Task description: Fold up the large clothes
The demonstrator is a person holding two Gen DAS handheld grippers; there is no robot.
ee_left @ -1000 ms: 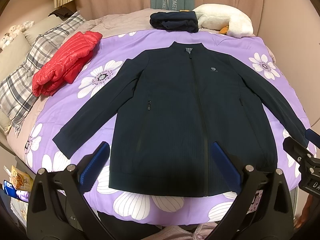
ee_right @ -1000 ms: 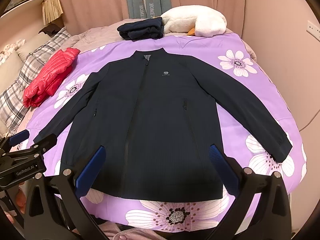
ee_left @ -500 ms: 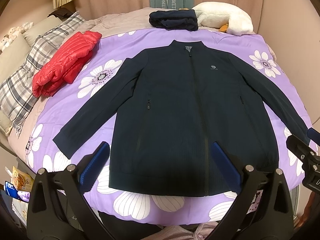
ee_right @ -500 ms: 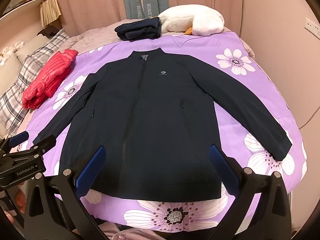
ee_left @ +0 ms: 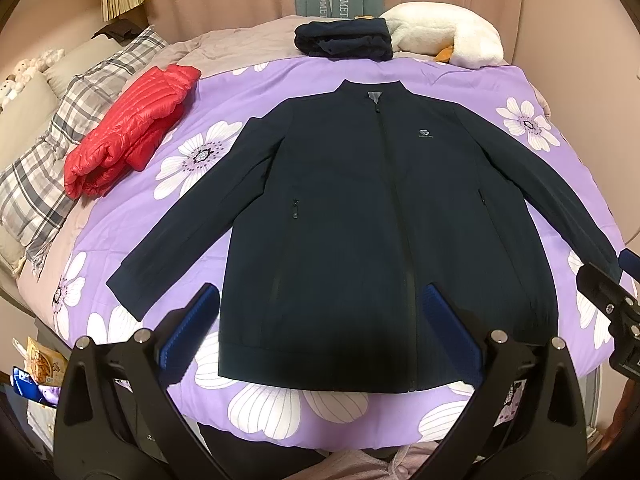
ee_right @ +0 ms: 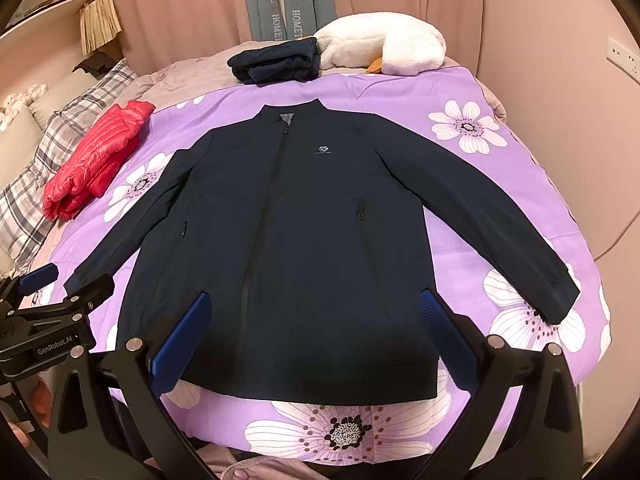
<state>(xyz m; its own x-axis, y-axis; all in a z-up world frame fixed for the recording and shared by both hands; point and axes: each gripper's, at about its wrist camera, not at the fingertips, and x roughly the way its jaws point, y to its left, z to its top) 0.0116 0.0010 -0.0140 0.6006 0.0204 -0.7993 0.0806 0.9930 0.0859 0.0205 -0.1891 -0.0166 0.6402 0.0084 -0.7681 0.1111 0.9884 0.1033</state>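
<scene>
Both claws, left claw (ee_left: 320, 328) and right claw (ee_right: 312, 332), hang spread above the flat navy jacket (ee_left: 380, 220); its hem lies in shadow.

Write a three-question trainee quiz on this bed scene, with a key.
1. True or false: the navy jacket lies flat, zipped, sleeves spread.
2. What lies left of it on the purple floral quilt? A) red puffer jacket B) a towel C) shoes
3. Fill in: the left gripper and right gripper are both ____, holding nothing.

Key: 1 true; 2 A; 3 open.
</scene>
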